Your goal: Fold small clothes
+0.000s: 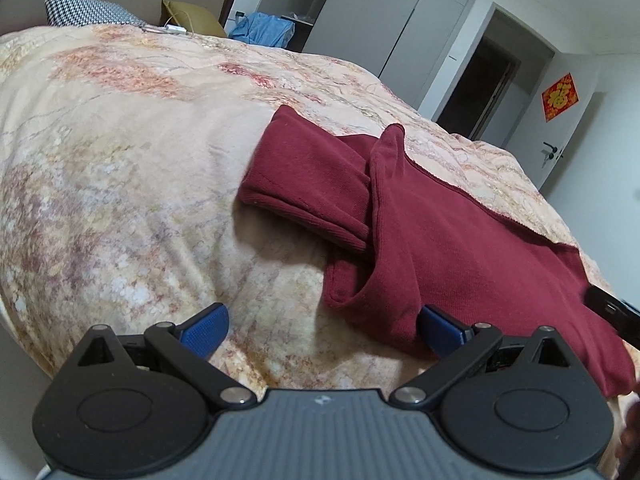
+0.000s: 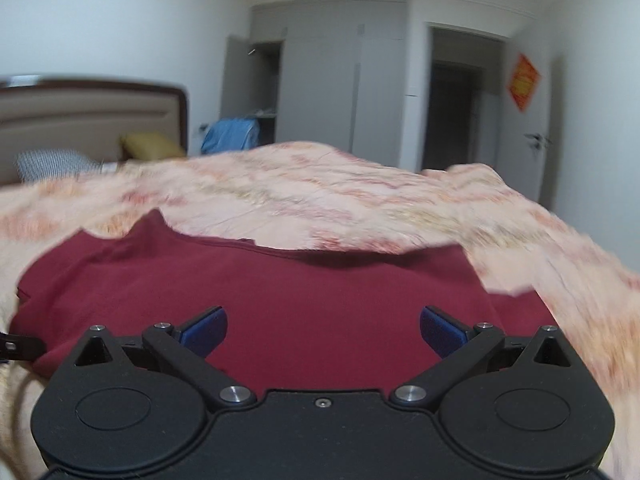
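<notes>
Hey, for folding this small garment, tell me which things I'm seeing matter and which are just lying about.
For the job:
- dark red garment, lying on the blanket
- left gripper, open
- right gripper, open

Just lying about:
- floral blanket
- checked pillow
- mustard cushion
- blue cloth beside the bed
- red door decoration

One garment, two pairs of tongs, one bed.

We count one dark red garment point(image 1: 460, 248) on one bed point(image 1: 120, 168), two pillows at the headboard, one checked point(image 1: 86, 11) and one mustard point(image 1: 190, 18), one blue bundle point(image 1: 262, 29), one red door hanging point(image 1: 560, 97), and two tongs, left point(image 1: 323, 330) and right point(image 2: 323, 330), each with two blue fingertips point(image 1: 206, 330).
</notes>
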`<state>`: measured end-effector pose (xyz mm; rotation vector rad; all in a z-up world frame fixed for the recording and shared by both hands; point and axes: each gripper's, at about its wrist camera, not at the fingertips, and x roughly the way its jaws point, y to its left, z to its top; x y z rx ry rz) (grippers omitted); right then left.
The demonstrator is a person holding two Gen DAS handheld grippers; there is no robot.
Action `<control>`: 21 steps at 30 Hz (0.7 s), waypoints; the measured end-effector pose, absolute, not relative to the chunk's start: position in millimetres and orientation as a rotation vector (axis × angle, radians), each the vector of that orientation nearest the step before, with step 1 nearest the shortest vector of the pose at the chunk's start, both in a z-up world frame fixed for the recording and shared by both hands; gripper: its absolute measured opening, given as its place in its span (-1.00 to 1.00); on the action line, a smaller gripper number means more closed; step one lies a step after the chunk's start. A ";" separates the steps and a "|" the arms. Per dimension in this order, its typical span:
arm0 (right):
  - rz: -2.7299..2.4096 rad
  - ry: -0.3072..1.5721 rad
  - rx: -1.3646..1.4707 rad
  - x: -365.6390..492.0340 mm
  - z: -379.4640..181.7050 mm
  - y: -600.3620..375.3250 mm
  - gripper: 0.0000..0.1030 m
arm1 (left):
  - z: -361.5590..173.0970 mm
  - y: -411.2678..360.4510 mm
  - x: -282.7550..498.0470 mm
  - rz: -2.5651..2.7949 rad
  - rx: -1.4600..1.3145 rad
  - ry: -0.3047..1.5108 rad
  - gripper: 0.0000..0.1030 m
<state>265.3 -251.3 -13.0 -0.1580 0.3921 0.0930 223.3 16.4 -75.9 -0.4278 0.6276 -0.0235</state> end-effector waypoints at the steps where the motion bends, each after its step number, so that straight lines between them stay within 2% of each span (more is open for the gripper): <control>1: 0.102 0.401 -0.184 272.9 -13.9 -247.6 0.99 | -76.2 17.2 222.8 -0.024 -0.434 0.626 1.00; 5: 0.105 0.476 -0.232 288.8 -41.0 -238.3 0.99 | -76.8 17.0 222.3 -0.026 -0.437 0.621 1.00; 8: 0.105 0.412 -0.163 281.2 -62.3 -246.9 0.99 | -76.8 15.8 222.2 -0.021 -0.432 0.622 1.00; 21: 0.149 0.428 -0.061 281.4 -65.4 -260.7 0.99 | -76.6 6.2 216.4 0.032 -0.407 0.595 1.00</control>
